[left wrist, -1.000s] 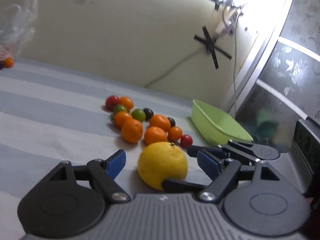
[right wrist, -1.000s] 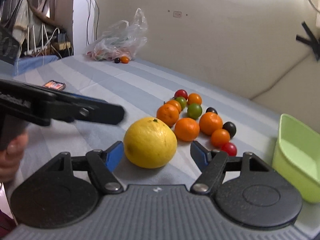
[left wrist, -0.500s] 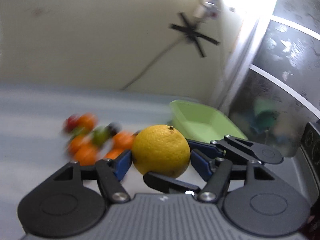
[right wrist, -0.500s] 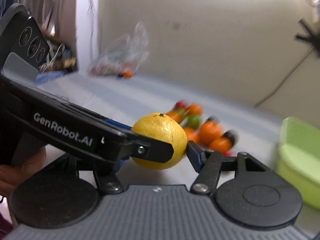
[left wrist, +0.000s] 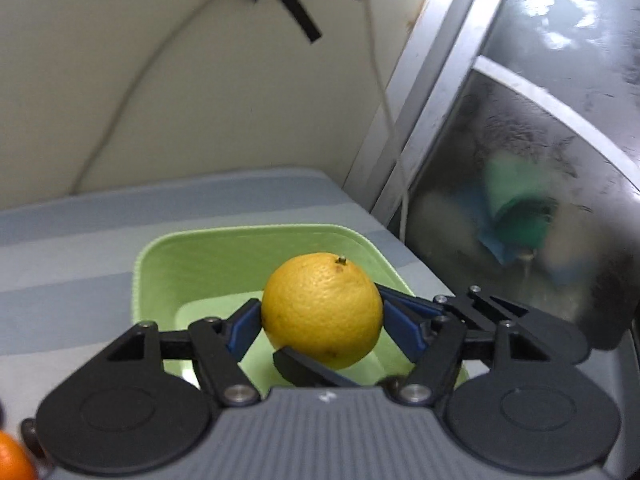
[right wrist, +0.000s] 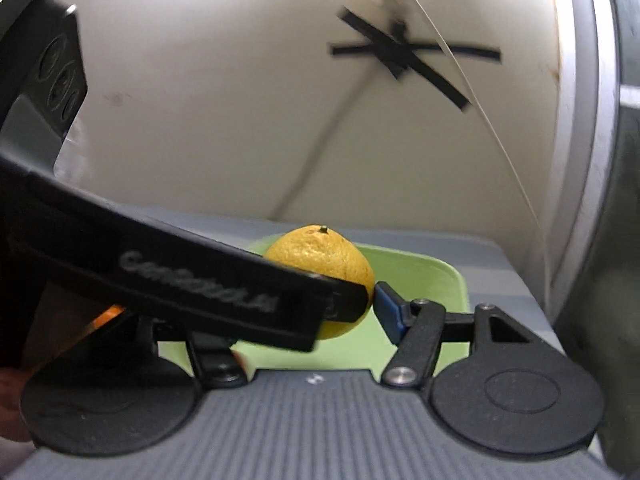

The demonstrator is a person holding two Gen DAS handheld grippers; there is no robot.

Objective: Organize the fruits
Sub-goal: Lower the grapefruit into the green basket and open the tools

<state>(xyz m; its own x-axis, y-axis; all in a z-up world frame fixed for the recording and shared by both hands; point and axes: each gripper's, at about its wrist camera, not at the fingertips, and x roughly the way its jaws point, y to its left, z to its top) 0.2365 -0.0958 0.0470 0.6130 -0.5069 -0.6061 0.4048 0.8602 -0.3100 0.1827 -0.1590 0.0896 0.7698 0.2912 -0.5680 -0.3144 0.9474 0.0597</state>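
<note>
While both tools, left tool [left wrist: 320, 320] and right tool [right wrist: 316, 312], clamp the lemon [left wrist: 322, 310] above the tub [left wrist: 138, 280] at frame centre, no fruit is in yet.

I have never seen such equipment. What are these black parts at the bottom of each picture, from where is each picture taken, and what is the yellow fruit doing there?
There is no robot here. A person holds a hand tool with a two-finger claw in each hand, and each tool carries a wide-angle camera looking forward along its fingers. The black parts are the claw itself.

One picture comes from the left claw, the other from the right claw. Both claws grip the same yellow citrus fruit together, so each camera also sees the other tool's finger reaching in. The fruit hangs over a green plastic tub, which stands on a striped grey cloth. A small orange fruit shows at the left picture's corner.
</note>
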